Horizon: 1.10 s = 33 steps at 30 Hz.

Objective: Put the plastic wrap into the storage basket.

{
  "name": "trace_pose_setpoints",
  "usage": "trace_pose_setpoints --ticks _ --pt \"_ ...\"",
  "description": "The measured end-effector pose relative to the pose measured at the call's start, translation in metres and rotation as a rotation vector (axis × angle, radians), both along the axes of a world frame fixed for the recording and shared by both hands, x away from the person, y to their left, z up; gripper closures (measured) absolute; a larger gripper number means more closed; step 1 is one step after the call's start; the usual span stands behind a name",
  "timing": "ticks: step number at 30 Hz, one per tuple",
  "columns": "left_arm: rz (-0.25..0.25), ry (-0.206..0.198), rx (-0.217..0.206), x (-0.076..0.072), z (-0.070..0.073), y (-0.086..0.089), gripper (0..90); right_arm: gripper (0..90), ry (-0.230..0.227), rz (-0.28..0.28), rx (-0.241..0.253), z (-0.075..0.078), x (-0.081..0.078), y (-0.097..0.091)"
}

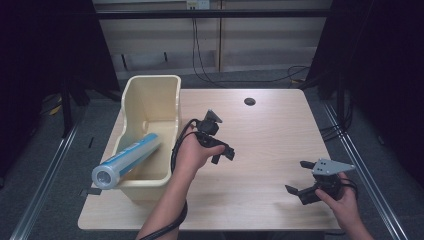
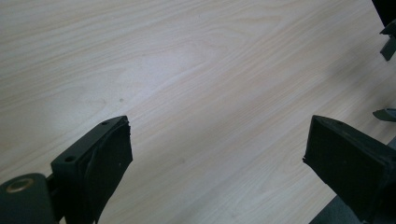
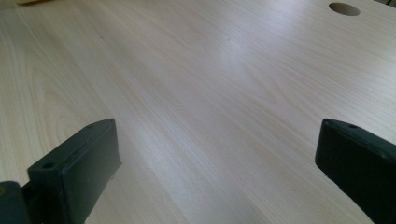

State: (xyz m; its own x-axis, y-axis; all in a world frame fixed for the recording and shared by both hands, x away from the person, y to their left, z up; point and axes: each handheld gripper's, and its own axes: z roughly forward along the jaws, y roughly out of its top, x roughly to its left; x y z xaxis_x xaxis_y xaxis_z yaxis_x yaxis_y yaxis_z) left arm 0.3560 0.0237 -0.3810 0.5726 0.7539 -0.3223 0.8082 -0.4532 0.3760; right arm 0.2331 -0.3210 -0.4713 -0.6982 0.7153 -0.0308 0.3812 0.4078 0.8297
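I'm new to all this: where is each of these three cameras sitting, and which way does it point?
High view: above the person's side, looking forward and down on the table, cream bin and blue tube; both forearms and grippers show.
Left gripper view: rides the left gripper, looking along its open jaws at bare wood.
Right gripper view: rides the right gripper, facing across the wood toward the round hole.
Shared: the high view and right gripper view both show the hole.

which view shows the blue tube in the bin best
The high view: the blue tube lies slanted in the cream bin, its capped end jutting over the near rim. The left gripper view looks at bare table; the right gripper view catches at most a cream sliver at its top left corner, no tube.
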Motion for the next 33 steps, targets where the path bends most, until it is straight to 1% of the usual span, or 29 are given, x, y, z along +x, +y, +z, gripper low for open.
trace_pose_setpoints --ticks 4,6,7,9,10,11,12,17,18,19,23,24,26,28,30,31,33 --pt "-0.004 0.005 -0.008 -0.002 -0.009 -0.002 7.1 0.0 0.0 -0.001 0.0 0.0 0.0 0.0" --pt "-0.013 -0.003 -0.01 -0.003 -0.012 -0.002 7.2 0.0 0.0 0.0 -0.003 0.0 0.0 0.0" --pt "-0.005 -0.004 -0.018 -0.004 -0.015 -0.003 7.3 0.0 0.0 0.001 -0.002 0.0 0.0 0.0" --pt "-0.014 -0.003 -0.021 -0.004 -0.018 -0.003 7.1 0.0 0.001 -0.004 -0.002 0.0 0.0 0.0" --pt "-0.009 0.002 -0.023 -0.005 -0.02 -0.004 7.1 0.0 -0.001 -0.004 -0.003 0.0 0.0 0.0" --pt "-0.017 0.007 -0.023 -0.005 -0.022 -0.003 7.0 0.0 -0.001 -0.004 -0.002 0.0 0.0 0.0" --pt "-0.01 0.003 -0.023 -0.005 -0.024 -0.004 7.0 0.0 0.0 -0.004 -0.002 0.0 0.0 0.0" --pt "-0.022 0.001 -0.026 -0.007 -0.029 -0.005 7.2 0.0 0.001 0.003 -0.003 -0.001 0.0 0.0" --pt "-0.016 -0.004 -0.028 -0.008 -0.03 -0.006 7.2 0.0 0.002 0.0 -0.002 -0.001 0.0 0.0" --pt "-0.025 -0.001 -0.024 -0.008 -0.031 -0.006 7.2 0.0 0.002 0.0 -0.003 -0.001 0.0 0.0" --pt "-0.034 0.001 -0.037 -0.011 -0.037 -0.008 7.2 0.0 0.002 0.0 -0.003 -0.001 0.0 0.0" --pt "-0.041 0.0 -0.034 -0.011 -0.038 -0.008 7.2 0.0 0.005 0.003 -0.003 -0.001 0.0 0.0" --pt "-0.044 0.007 -0.041 -0.012 -0.042 -0.009 7.2 0.0 0.005 0.004 -0.007 -0.001 0.0 0.0" --pt "-0.052 0.003 -0.042 -0.013 -0.044 -0.01 7.1 0.0 0.004 0.005 -0.009 -0.001 0.0 0.0" --pt "-0.053 0.01 -0.045 -0.013 -0.046 -0.011 7.2 0.0 0.004 0.006 -0.009 -0.001 0.0 0.001" --pt "-0.053 0.004 -0.047 -0.014 -0.048 -0.011 7.2 0.0 0.004 0.008 -0.009 -0.001 0.001 0.001" --pt "-0.053 0.007 -0.047 -0.015 -0.051 -0.011 7.2 0.0 0.004 0.009 -0.009 -0.001 0.001 0.0"
